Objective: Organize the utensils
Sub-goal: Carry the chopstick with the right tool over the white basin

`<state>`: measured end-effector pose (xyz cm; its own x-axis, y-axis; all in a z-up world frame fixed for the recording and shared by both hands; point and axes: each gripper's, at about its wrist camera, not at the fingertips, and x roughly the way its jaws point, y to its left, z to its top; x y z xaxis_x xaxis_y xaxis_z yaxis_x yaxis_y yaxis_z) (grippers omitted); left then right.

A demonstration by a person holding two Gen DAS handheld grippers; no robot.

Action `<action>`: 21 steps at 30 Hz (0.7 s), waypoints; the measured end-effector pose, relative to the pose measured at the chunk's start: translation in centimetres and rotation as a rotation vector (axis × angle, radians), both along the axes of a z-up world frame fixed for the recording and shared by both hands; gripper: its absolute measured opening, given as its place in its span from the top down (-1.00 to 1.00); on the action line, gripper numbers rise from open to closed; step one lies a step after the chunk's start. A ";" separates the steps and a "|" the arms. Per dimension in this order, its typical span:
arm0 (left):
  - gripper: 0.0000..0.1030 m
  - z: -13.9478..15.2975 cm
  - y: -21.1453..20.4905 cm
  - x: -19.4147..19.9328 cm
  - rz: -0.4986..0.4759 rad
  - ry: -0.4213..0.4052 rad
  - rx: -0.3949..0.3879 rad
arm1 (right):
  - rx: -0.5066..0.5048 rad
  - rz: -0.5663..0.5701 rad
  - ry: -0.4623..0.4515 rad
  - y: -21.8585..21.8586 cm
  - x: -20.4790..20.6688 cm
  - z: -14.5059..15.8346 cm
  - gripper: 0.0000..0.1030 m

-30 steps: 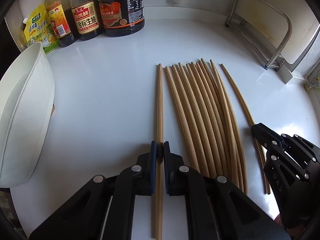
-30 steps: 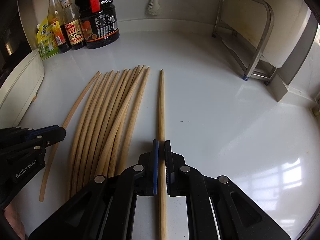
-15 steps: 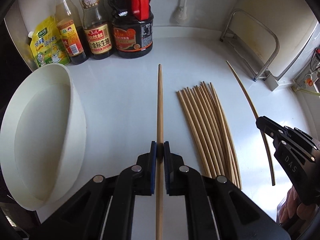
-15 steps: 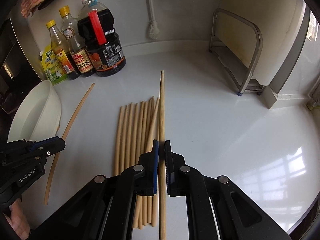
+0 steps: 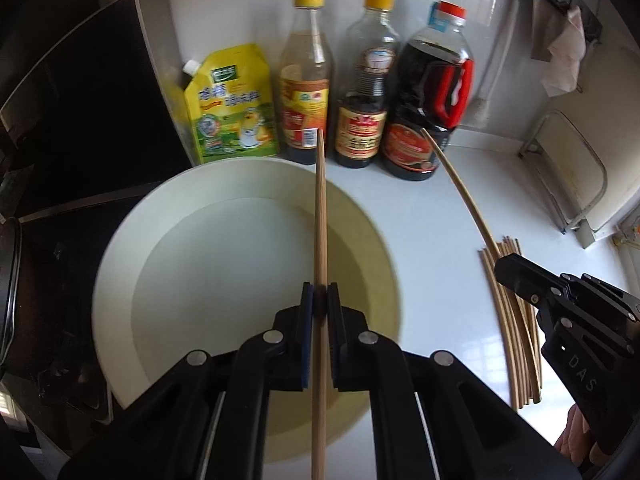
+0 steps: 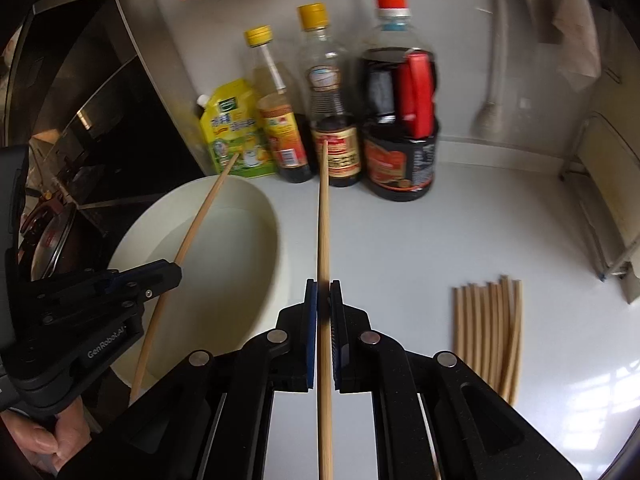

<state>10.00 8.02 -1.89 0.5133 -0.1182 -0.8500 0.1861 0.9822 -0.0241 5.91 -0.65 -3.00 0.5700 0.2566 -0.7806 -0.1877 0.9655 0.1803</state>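
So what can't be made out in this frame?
- Near ends of both held chopsticks: hidden under each tool's body, both views.
- Bottle labels: motion-blurred, right wrist view.
- White bowl near rim: covered by the left tool.
- Loose chopsticks: partly behind the right tool.

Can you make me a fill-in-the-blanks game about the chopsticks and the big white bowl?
1. Each gripper, the left gripper and the right gripper, is shut on one ____.
2. The left gripper's chopstick is above the white ____.
3. The other chopsticks lie in a bunch on the ____.
4. Behind the bowl stand three bottles and a ____ pouch.

Missing words: chopstick; bowl; counter; yellow
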 end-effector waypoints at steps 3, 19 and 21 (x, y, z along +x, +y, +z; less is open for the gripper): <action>0.85 -0.7 3.0 1.1 0.034 0.013 0.015 | 0.013 0.051 0.020 3.9 1.7 -0.2 0.88; 0.85 -6.4 8.9 4.7 0.055 0.114 0.018 | -0.031 0.105 0.178 12.7 5.9 -5.8 0.88; 0.85 -7.0 9.2 4.9 0.054 0.124 0.015 | -0.039 0.103 0.187 12.9 6.1 -6.3 0.88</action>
<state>14.91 17.24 -8.91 0.4098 -0.0798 -0.9087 0.1298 0.9911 -0.0286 12.02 12.22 -9.25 0.3864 0.2730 -0.8810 -0.2523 0.9501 0.1837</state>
